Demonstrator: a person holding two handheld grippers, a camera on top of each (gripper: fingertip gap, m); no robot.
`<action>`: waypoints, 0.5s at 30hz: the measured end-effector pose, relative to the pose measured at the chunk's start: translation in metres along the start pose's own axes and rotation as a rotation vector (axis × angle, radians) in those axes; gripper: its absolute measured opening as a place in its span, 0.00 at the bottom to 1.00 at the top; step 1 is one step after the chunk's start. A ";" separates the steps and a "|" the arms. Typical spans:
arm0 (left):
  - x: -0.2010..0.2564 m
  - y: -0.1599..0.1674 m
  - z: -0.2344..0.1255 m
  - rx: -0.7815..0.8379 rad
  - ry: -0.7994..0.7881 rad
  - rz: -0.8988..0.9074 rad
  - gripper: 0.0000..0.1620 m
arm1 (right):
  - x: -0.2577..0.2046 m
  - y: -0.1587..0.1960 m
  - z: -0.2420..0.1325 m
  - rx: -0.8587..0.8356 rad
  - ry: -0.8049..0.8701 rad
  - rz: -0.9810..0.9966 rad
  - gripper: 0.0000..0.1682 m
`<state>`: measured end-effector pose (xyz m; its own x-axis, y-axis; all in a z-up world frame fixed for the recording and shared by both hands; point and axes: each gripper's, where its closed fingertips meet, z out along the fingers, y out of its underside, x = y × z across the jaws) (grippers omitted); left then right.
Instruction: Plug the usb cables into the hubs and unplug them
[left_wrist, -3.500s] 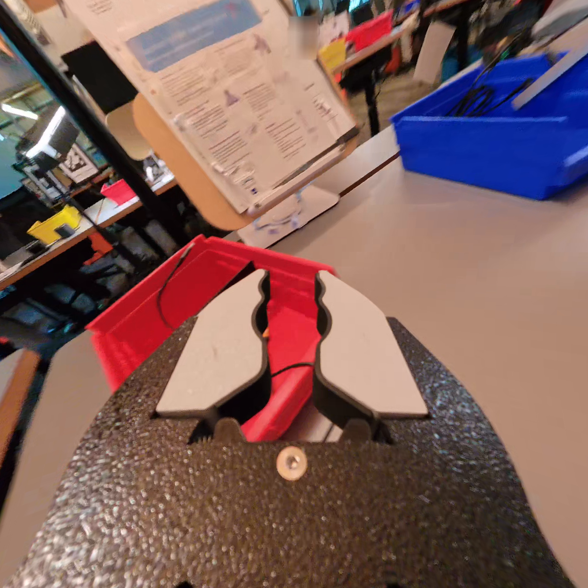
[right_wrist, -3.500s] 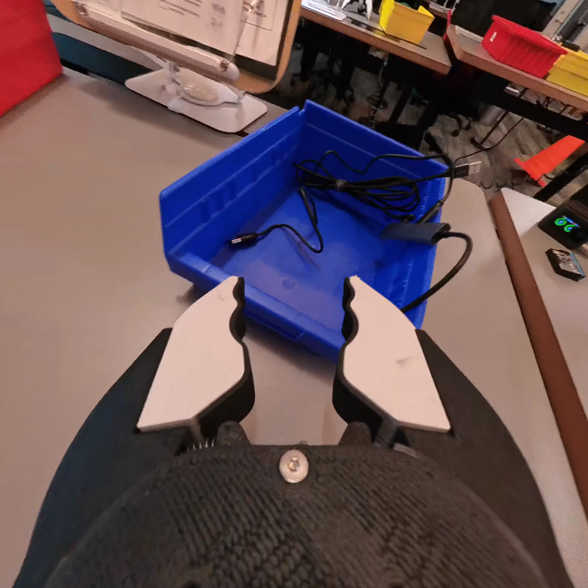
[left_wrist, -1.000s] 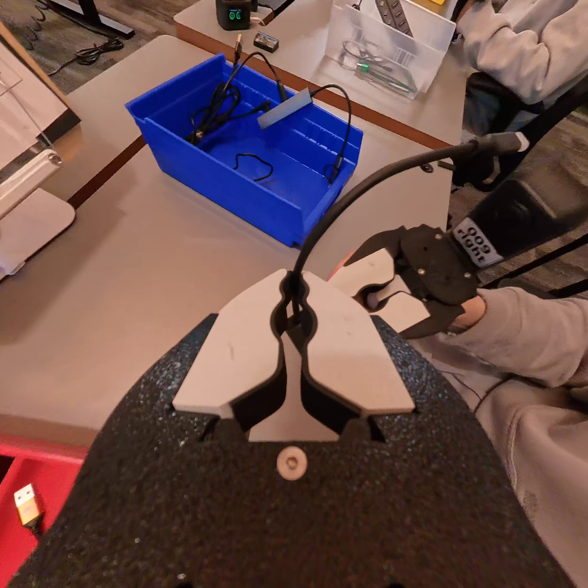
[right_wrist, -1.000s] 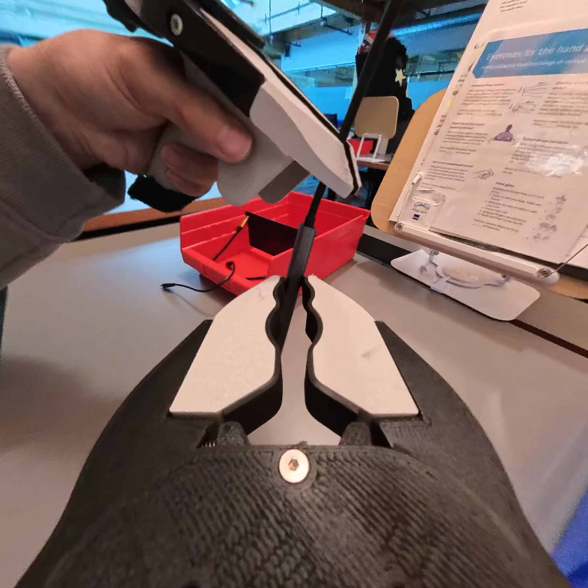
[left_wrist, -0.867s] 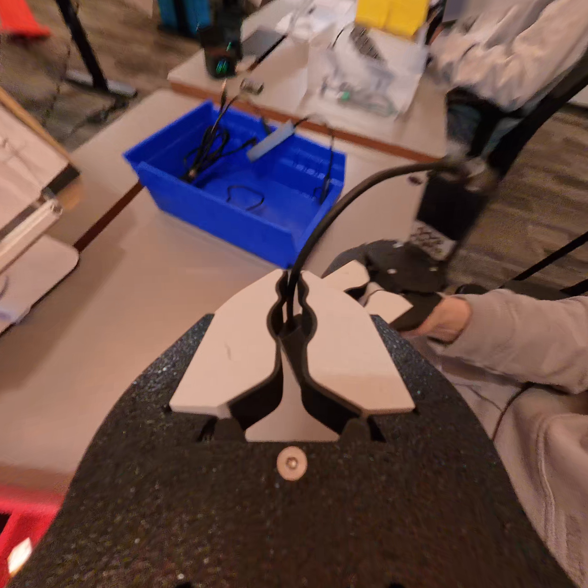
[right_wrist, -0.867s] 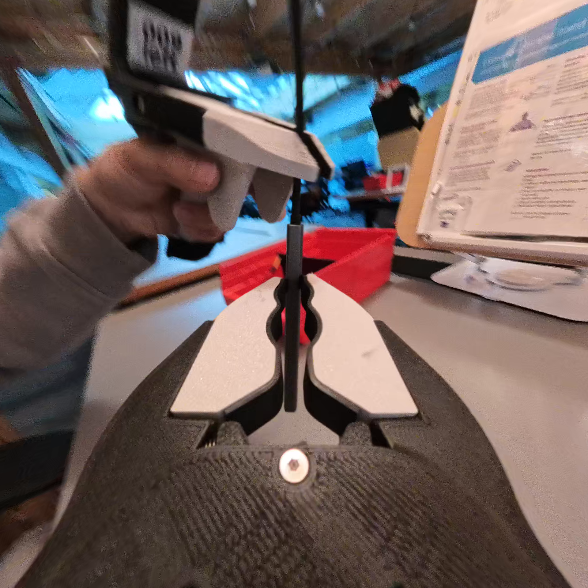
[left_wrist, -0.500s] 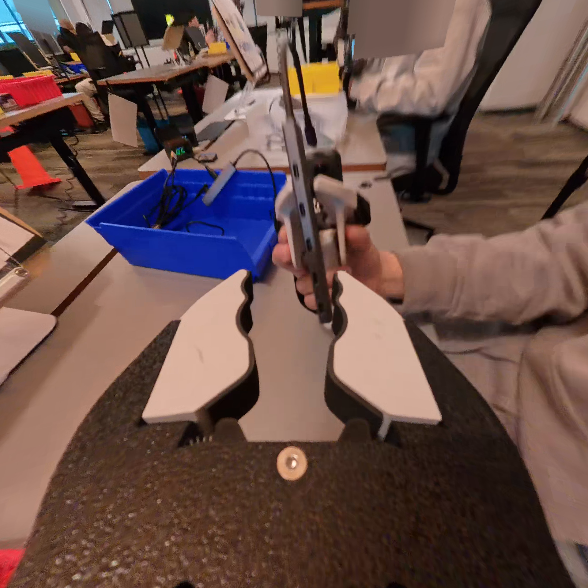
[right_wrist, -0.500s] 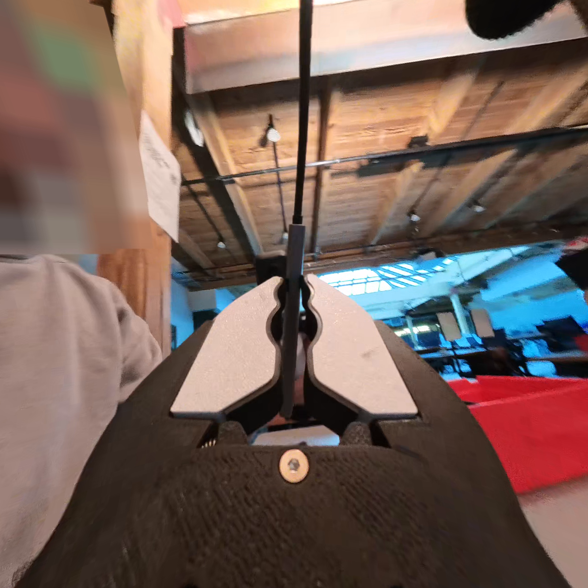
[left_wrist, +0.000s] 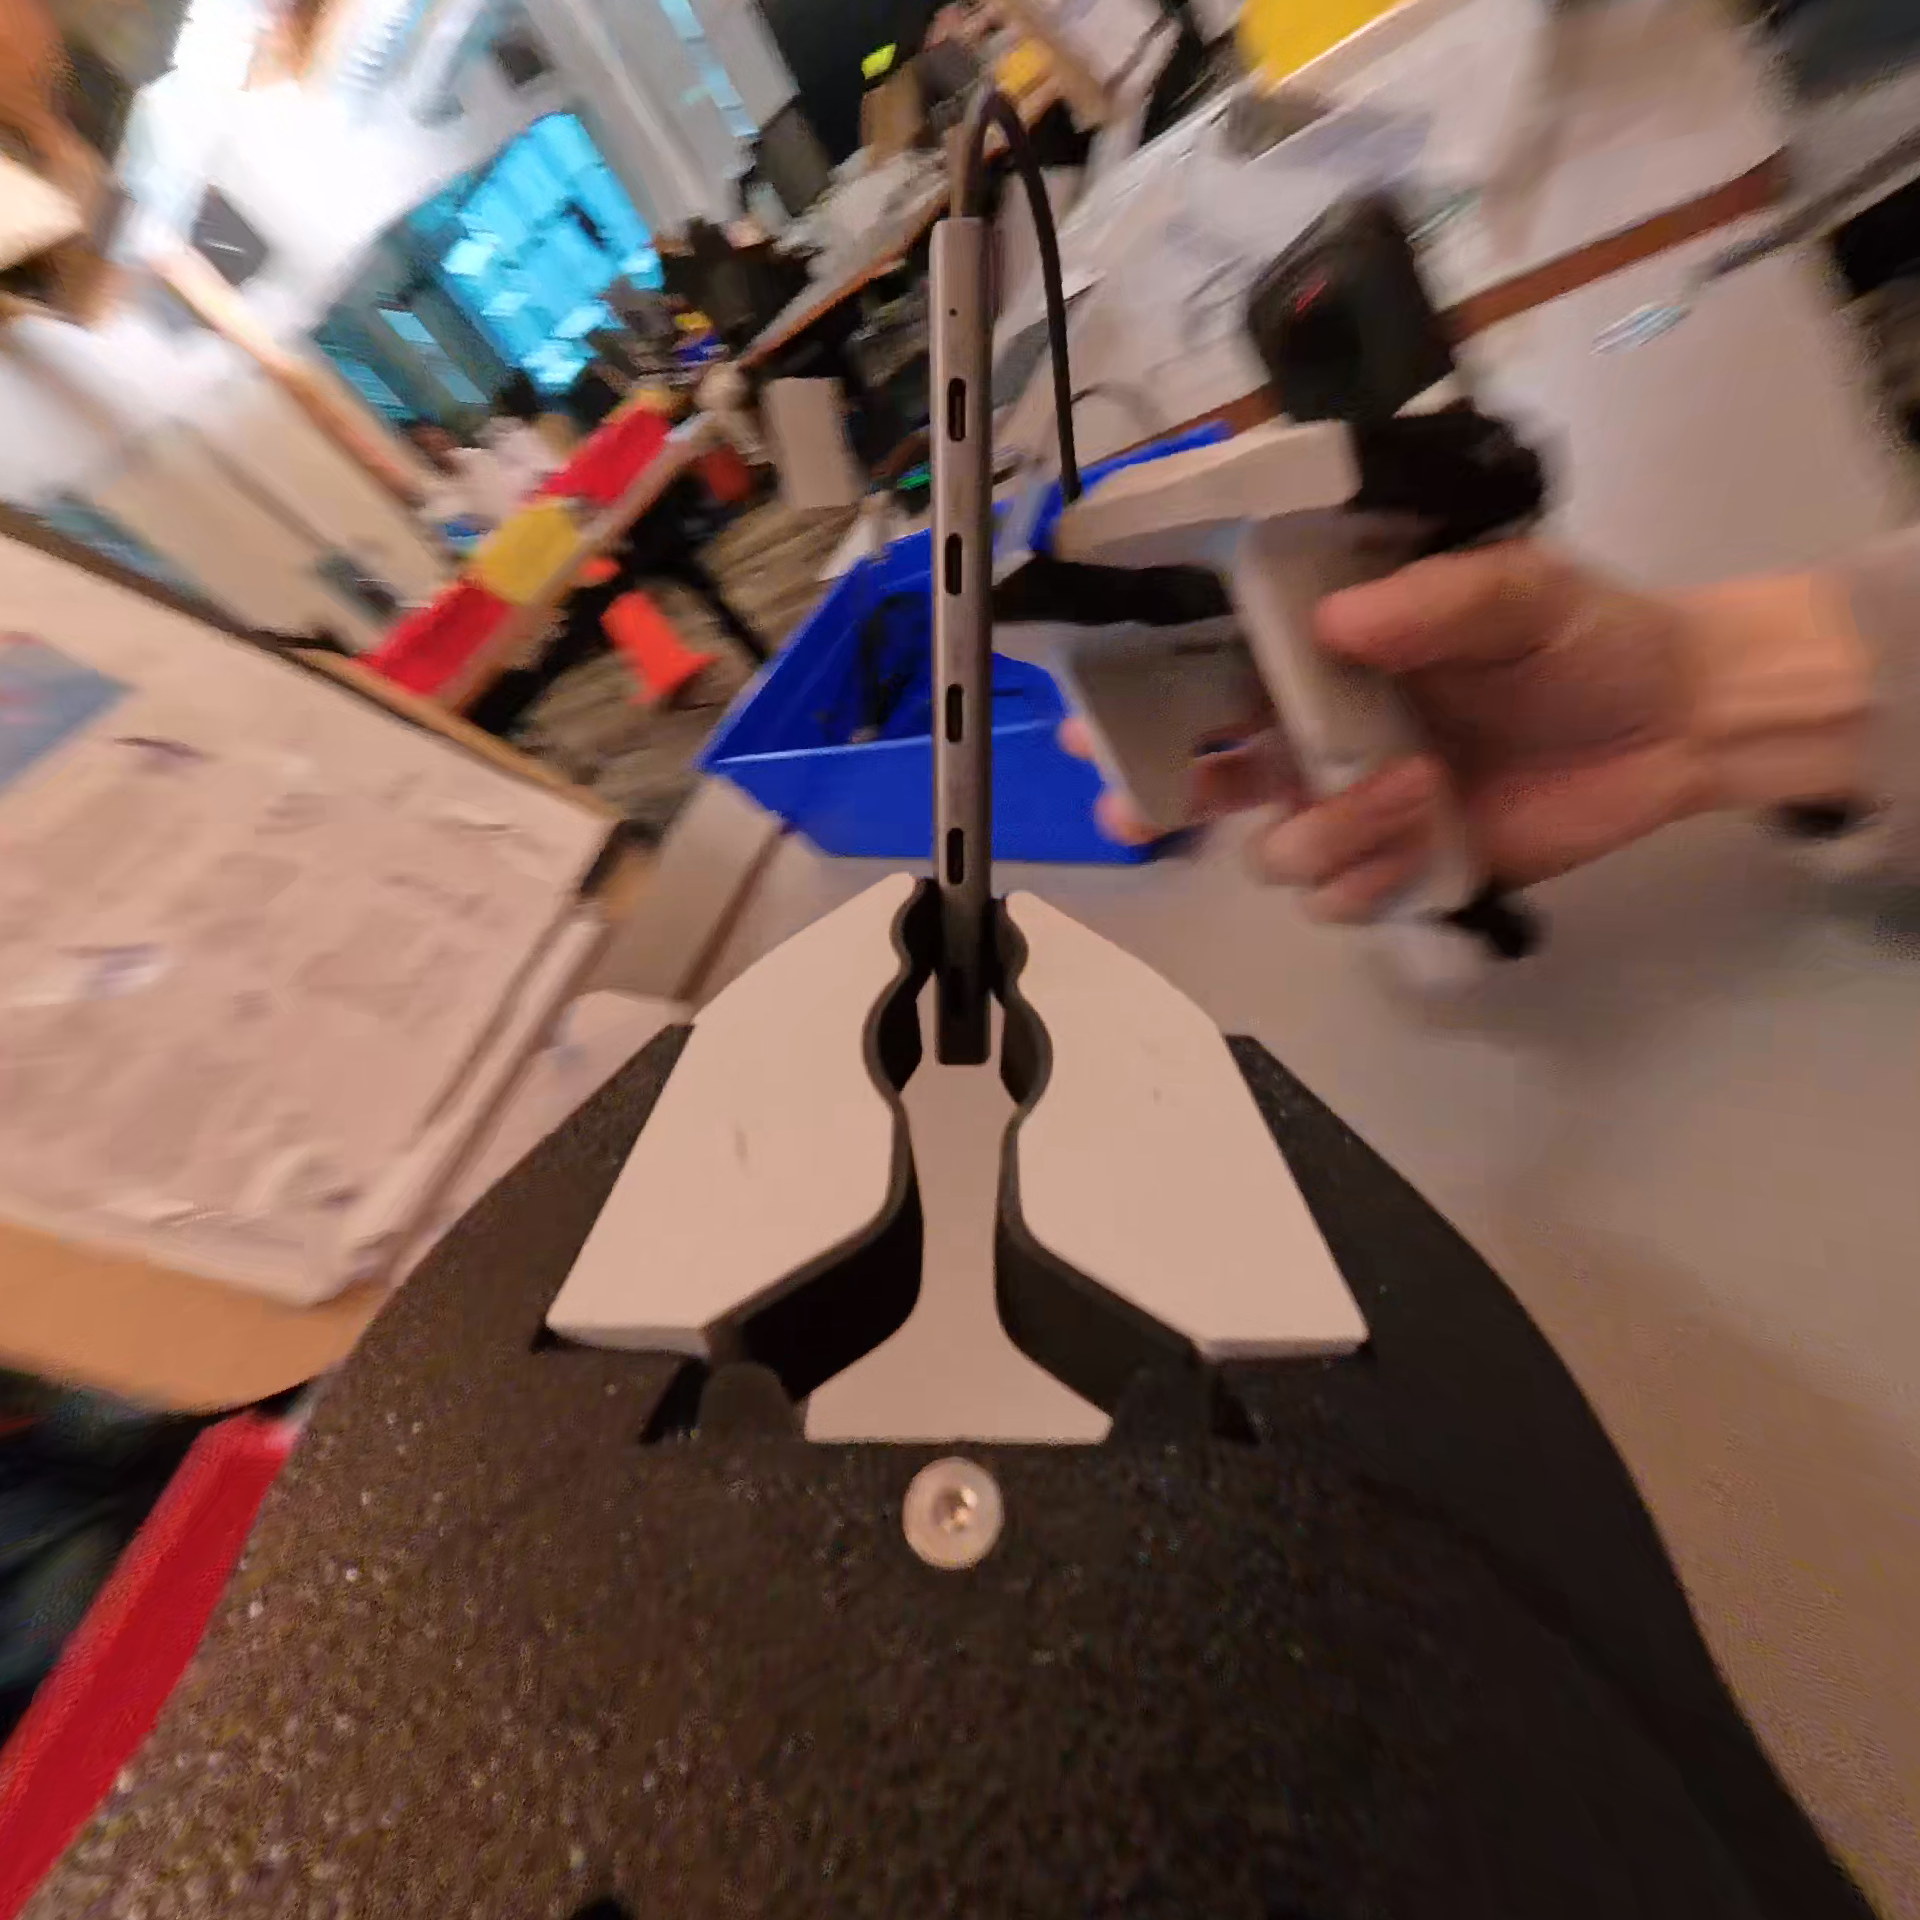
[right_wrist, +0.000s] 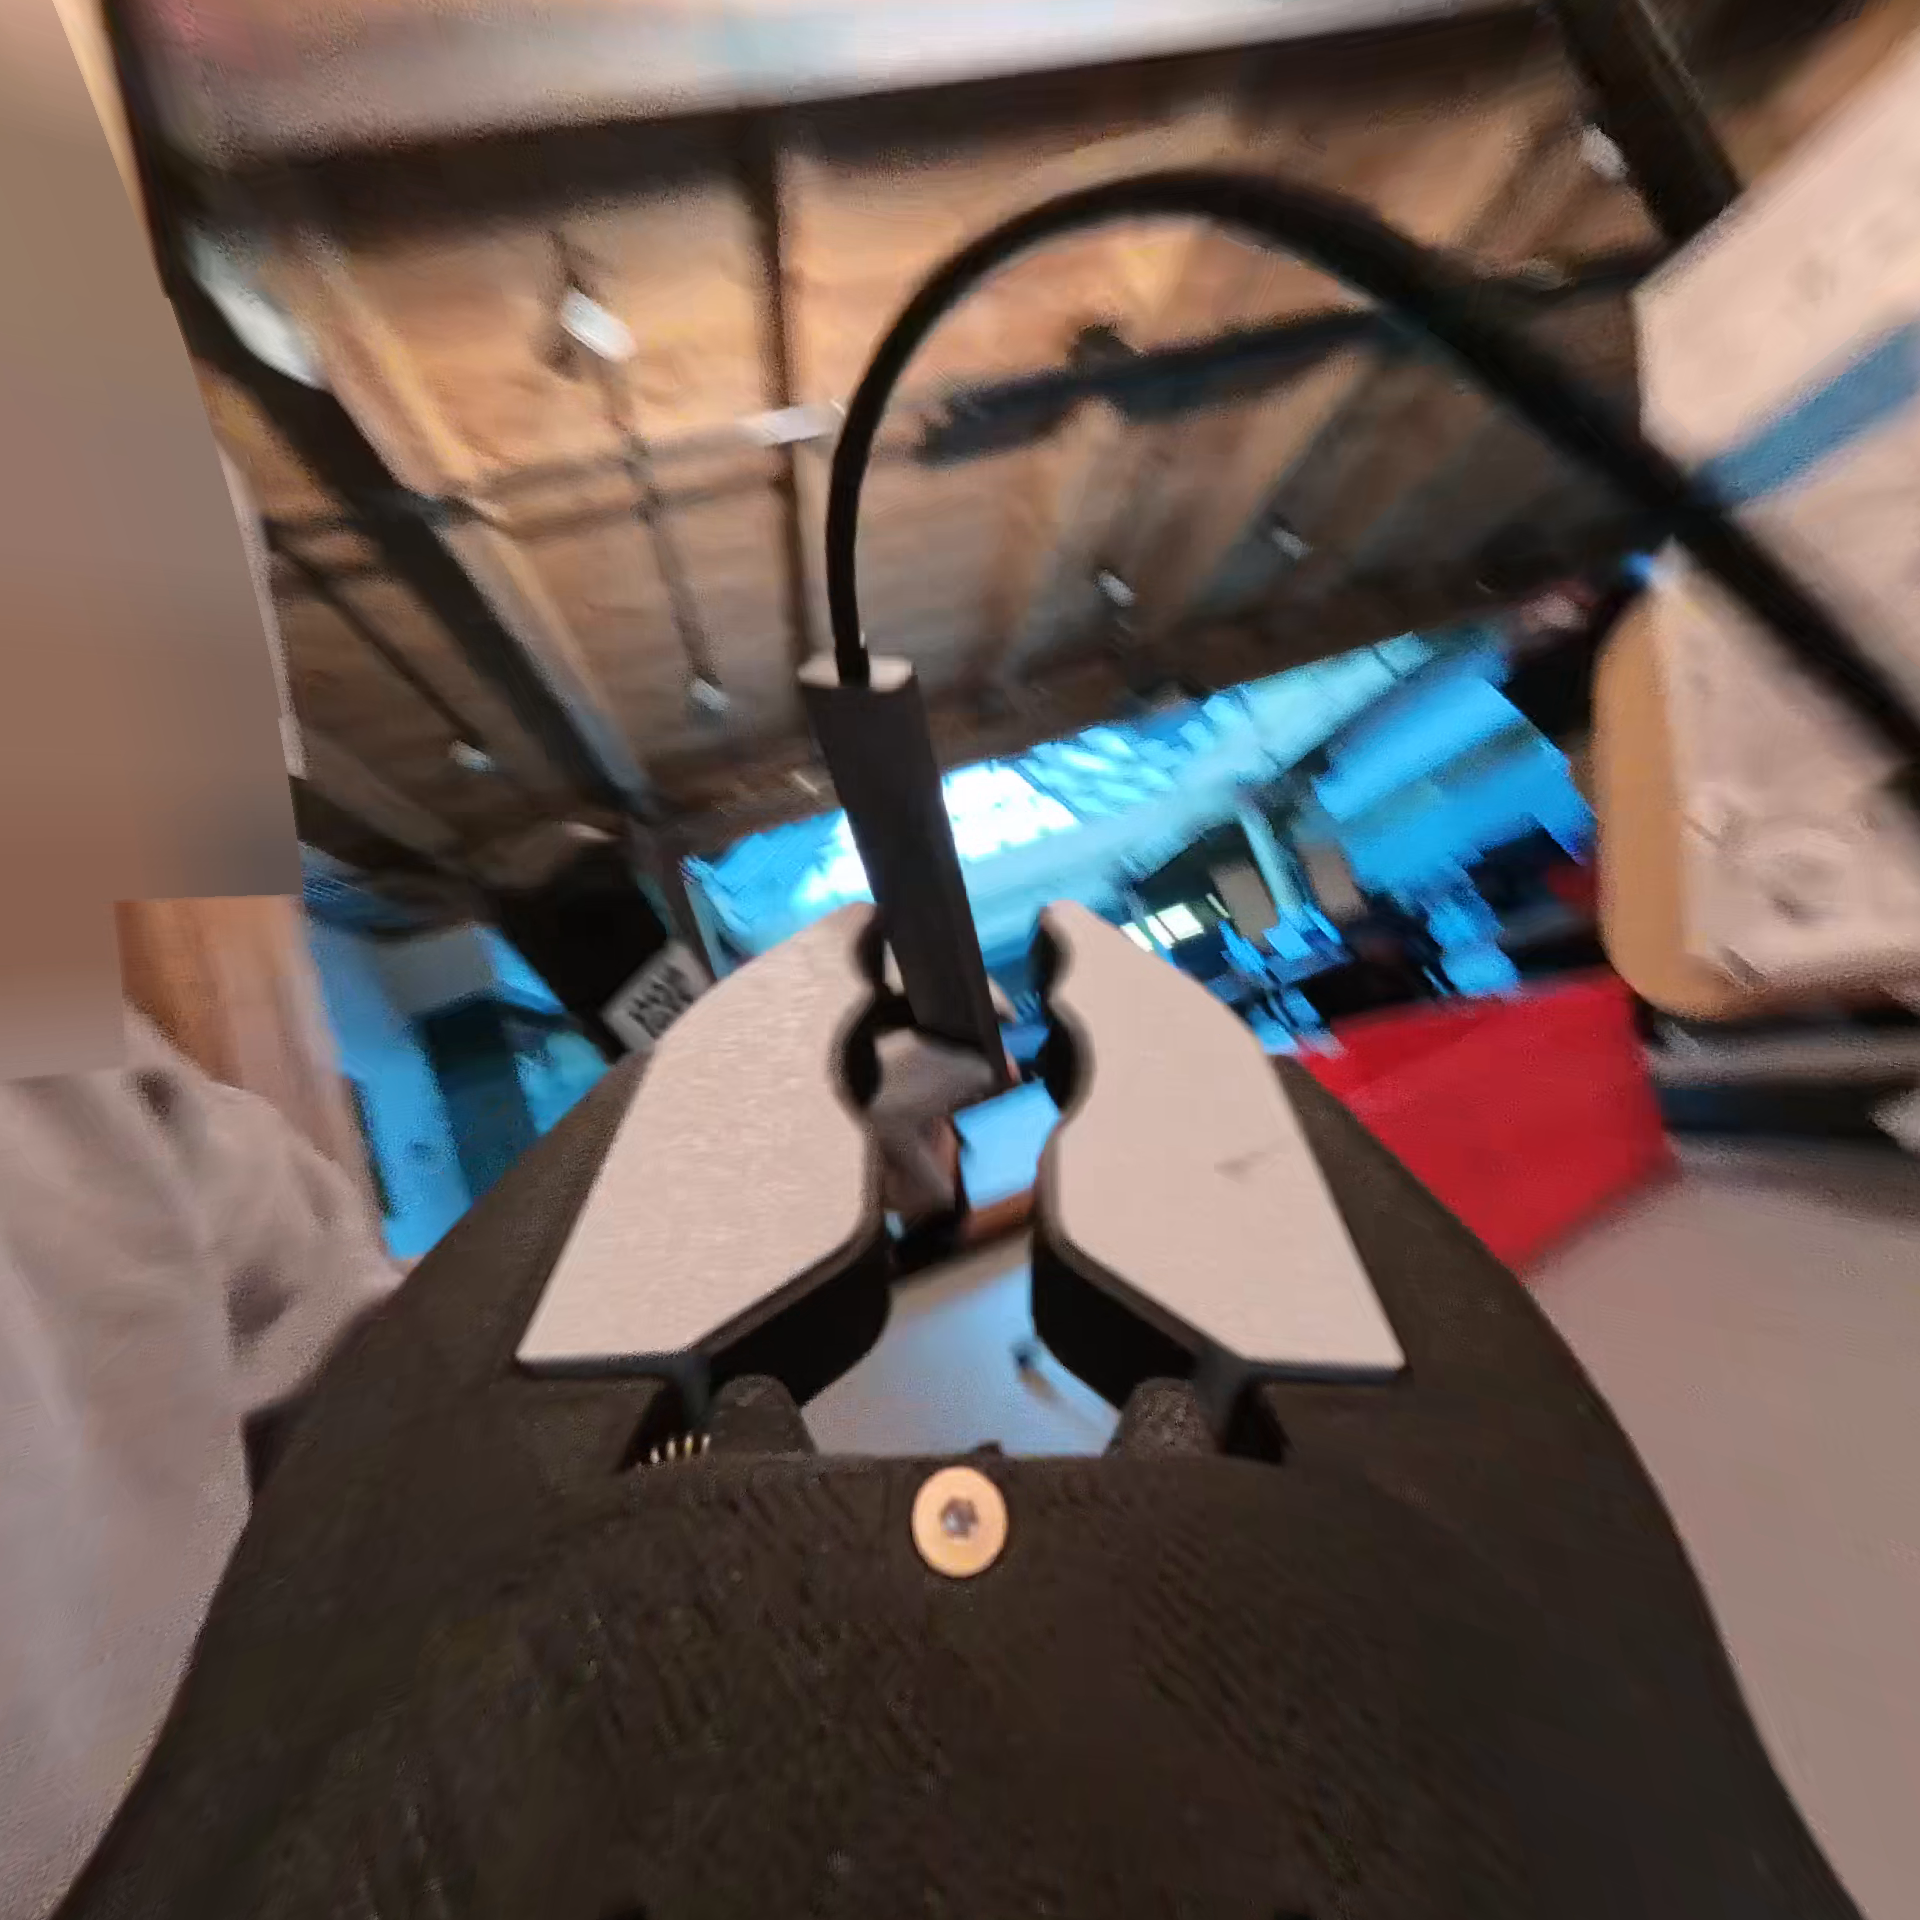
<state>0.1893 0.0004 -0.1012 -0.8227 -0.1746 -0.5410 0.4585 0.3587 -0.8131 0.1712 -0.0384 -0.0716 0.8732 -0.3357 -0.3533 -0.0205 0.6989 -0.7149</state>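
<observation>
My left gripper (left_wrist: 961, 914) is shut on the lower end of a slim grey USB hub (left_wrist: 961, 582), which stands upright out of the fingertips with several ports along its edge. Its black cable (left_wrist: 1049, 239) arcs from the top to the right. My right gripper (right_wrist: 956, 935) is open. The hub (right_wrist: 899, 821) shows dark between and beyond its spread fingertips, not pinched, with the cable (right_wrist: 1039, 239) looping overhead. In the left wrist view the right gripper (left_wrist: 1081, 540), held by a hand (left_wrist: 1558, 727), sits just right of the hub. Both views are motion-blurred.
A blue bin (left_wrist: 862, 769) with cables stands on the grey table behind the hub. A document stand (left_wrist: 260, 935) is at the left, also at the right in the right wrist view (right_wrist: 1766, 623). A red bin (right_wrist: 1486, 1122) sits on the table; its edge shows too (left_wrist: 104, 1662).
The hub has passed from right to left: my left gripper closed on its lower end and my right gripper opened and let go. Both cameras swung round.
</observation>
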 end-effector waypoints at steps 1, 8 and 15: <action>-0.012 0.006 -0.003 -0.029 -0.087 0.101 0.06 | 0.003 0.013 -0.003 -0.105 0.052 -0.004 0.23; -0.046 0.019 -0.023 -0.046 -0.382 0.904 0.06 | -0.026 0.016 -0.033 -0.602 0.284 -0.486 0.28; -0.033 0.026 -0.010 -0.043 -0.363 1.171 0.06 | -0.027 0.002 -0.013 -0.685 0.351 -0.839 0.34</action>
<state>0.2253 0.0245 -0.1023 0.2230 0.0311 -0.9743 0.8408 0.4997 0.2084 0.1416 -0.0363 -0.0711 0.5545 -0.7685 0.3193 0.1498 -0.2853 -0.9467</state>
